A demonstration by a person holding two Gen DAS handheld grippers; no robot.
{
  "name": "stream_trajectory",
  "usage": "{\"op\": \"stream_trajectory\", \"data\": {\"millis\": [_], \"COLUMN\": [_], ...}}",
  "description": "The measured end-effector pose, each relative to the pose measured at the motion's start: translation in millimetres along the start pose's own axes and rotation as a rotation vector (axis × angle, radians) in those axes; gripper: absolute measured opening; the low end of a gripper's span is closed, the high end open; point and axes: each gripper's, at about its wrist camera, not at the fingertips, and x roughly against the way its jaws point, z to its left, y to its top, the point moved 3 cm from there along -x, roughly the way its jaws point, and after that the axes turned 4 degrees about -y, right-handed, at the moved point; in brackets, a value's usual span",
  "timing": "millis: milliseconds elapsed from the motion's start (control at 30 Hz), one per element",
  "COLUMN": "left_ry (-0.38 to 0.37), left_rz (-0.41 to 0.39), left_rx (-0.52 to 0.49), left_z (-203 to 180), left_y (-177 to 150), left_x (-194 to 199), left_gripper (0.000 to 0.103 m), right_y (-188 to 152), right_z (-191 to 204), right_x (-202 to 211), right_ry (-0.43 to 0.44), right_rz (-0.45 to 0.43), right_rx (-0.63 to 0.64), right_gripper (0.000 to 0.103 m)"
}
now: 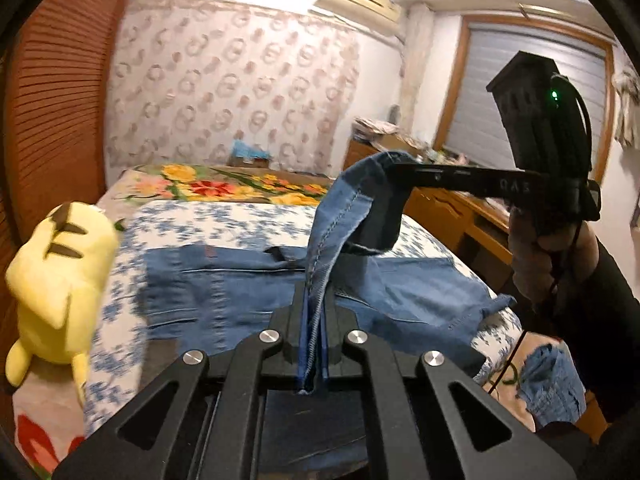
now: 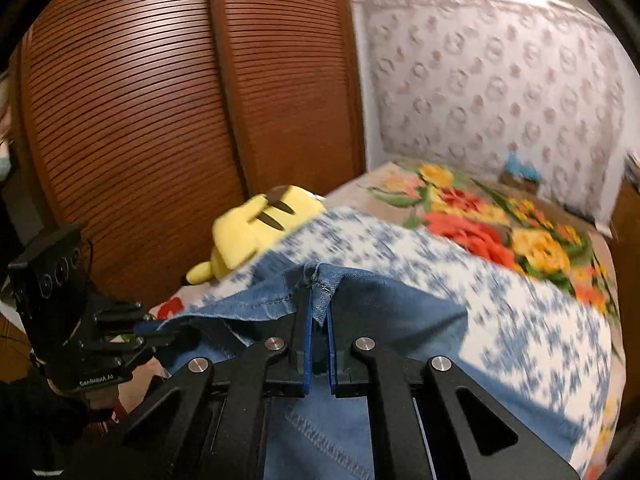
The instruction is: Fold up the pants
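The blue jeans [image 1: 224, 280] lie across the floral bedspread [image 1: 224, 216], one hem edge lifted. The left gripper [image 1: 314, 320] and right gripper [image 2: 318, 316] are both clamped tight on that denim edge. A yellow plush toy [image 1: 56, 280] sits at nine o'clock.

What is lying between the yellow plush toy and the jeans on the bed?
In the left wrist view, only blue-flowered bedding lies between the yellow plush toy and the jeans.

The blue denim pants [image 1: 224, 280] are spread flat on the bed toward 12 o'clock, while a stitched edge is lifted clear at 1 o'clock, pinched at two points.
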Motion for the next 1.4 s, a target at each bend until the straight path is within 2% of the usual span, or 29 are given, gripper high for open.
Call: {"op": "stream_trajectory", "data": {"millis": [300,700,767,900,1033,1067,1133,1200,1267,1400], "left_ry": [0.075,0.149,0.16,0.179,0.194,0.197,0.191,0.193,0.194,0.193], "left_rz": [0.044,0.111,0.122,0.103,0.077,0.073,0.07,0.066,0.066,0.086], "left_rx": [0.084,0.114,0.124,0.115,0.111,0.108,0.103,0.102,0.101,0.095], "left_z": [43.0,64.7,67.6,66.8,69.6,70.4,70.5,70.1,70.0,71.9], "left_y": [-31.3,-56.4,-58.6,-57.4,-52.6,-51.3,-49.8,-49.6,-50.4,-52.9], "left_x": [17.5,7.9,5.8,11.3,20.8,22.0,21.8,19.6,15.9,5.0], "left_gripper": [0.006,0.006,0.01,0.011,0.026,0.031,0.037,0.037,0.037,0.037], "right_y": [13.7,34.6,34.9,43.8,47.5,48.7,50.8,53.3,53.1,50.9], "right_z": [30.8,46.9,47.3,53.0,57.5,58.0,56.7,53.3,49.0,37.7], "right_x": [-64.8,-128.8,-138.7,-153.3,-165.2,-165.3,-163.0,-157.1,-154.5,-138.9], "right_ry": [0.06,0.038,0.04,0.031,0.04,0.042,0.043,0.044,0.035,-0.004], "right_rz": [0.054,0.157,0.173,0.178,0.176,0.17,0.15,0.118,0.107,0.097], "right_rx": [0.058,0.077,0.068,0.053,0.053,0.052,0.042,0.025,0.02,0.02], "right_gripper": [0.005,0.005,0.005,0.005,0.005,0.008,0.023,0.038,0.043,0.043]}}
